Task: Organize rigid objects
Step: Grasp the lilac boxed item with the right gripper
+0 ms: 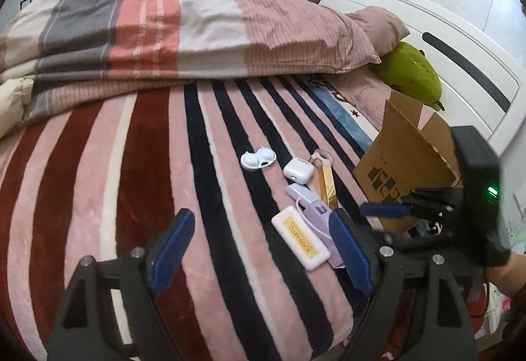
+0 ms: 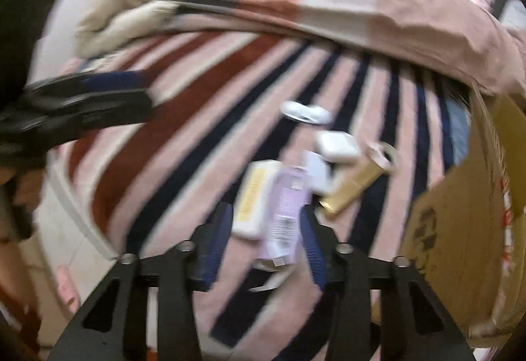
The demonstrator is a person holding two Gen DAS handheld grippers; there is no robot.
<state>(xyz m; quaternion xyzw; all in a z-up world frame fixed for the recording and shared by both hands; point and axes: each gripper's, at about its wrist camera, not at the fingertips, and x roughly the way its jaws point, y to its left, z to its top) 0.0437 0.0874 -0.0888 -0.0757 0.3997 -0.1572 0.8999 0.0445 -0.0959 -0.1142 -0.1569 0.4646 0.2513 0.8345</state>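
Striped blanket (image 1: 138, 163) covers the bed, cardboard box (image 1: 404, 163) on its right edge. Small stuff sits clustered beside it: lilac package (image 2: 289, 196), white-yellow case (image 1: 299, 237), earbud case (image 1: 297, 171). Left gripper (image 1: 263, 249) spread wide, holding nothing; right gripper (image 2: 266, 239) also parted, straddling the lilac package.

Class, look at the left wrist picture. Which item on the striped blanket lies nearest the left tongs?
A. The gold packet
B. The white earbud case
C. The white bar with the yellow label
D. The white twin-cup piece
C: the white bar with the yellow label lies just ahead of the open left tongs, while the earbud case, twin-cup piece and gold packet sit farther up the blanket.
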